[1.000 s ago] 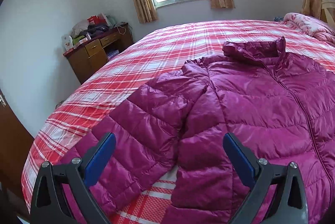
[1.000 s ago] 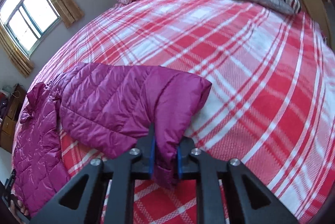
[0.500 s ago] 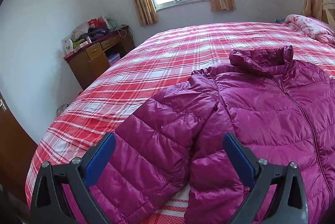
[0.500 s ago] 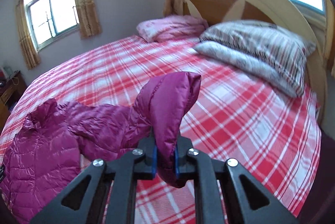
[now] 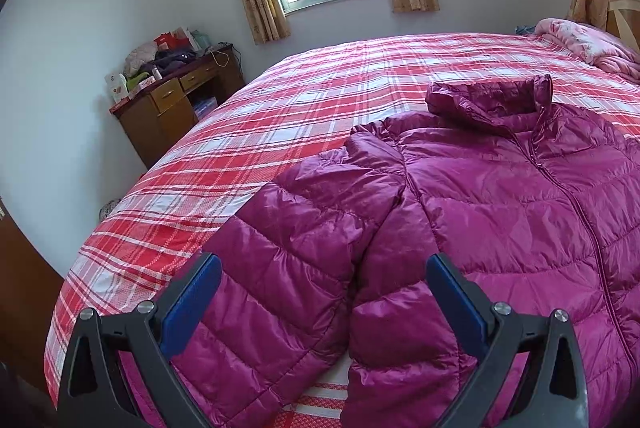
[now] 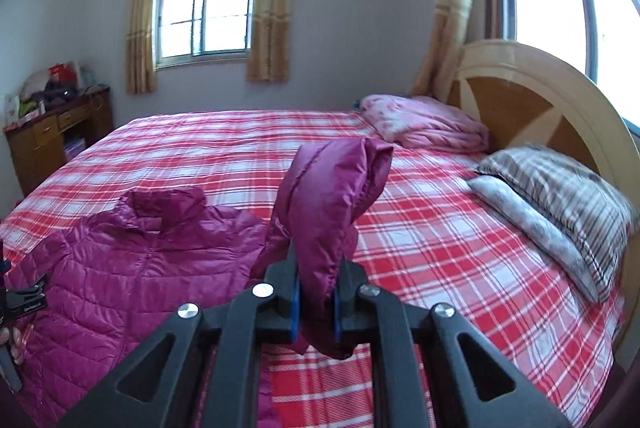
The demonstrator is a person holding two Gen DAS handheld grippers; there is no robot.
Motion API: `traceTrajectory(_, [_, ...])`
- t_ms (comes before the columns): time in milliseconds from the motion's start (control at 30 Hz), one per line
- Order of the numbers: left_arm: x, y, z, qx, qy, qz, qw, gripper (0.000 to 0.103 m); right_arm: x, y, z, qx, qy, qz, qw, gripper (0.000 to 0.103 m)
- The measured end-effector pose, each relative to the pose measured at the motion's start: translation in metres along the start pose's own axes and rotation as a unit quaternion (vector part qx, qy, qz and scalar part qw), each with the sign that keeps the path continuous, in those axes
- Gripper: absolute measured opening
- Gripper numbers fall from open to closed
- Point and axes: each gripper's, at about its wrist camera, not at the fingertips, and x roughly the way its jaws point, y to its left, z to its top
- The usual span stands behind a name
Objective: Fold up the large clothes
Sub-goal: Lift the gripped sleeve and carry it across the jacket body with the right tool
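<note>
A magenta quilted puffer jacket [image 5: 500,211] lies front-up on the red plaid bed [image 5: 320,99], collar toward the far side. Its near sleeve [image 5: 288,248] stretches toward my left gripper [image 5: 324,288], which hovers open above the sleeve with nothing between its blue pads. In the right wrist view, my right gripper [image 6: 316,300] is shut on the cuff end of the other sleeve [image 6: 332,195], held up off the bed so the sleeve stands above the jaws. The jacket body [image 6: 132,260] lies lower left of it.
A wooden desk [image 5: 172,107] piled with clutter stands by the wall left of the bed. A folded pink blanket [image 6: 424,123] and striped pillows [image 6: 560,195] lie near the wooden headboard [image 6: 532,99]. Part of the other gripper shows at the left edge [image 6: 24,304].
My right gripper has lifted the sleeve off the bed and rolled upright, swinging to face the headboard side. The left gripper stays open and almost still above the near sleeve.
</note>
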Motion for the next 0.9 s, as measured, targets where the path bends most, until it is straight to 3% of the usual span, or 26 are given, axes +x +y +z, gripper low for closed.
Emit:
traceTrajectory(300, [0.004, 0.007, 0.002, -0.003, 0.0, -0.001, 1.0, 0.102, 0.018, 0.076, -0.008, -0.108, 0.009, 0.018, 0.994, 0.014])
traceTrajectory(900, [0.021, 0.014, -0.001, -0.001, 0.014, -0.002, 0.9999, 0.102, 0.072, 0.189, -0.055, -0.182, 0.068, 0.083, 0.977, 0.014])
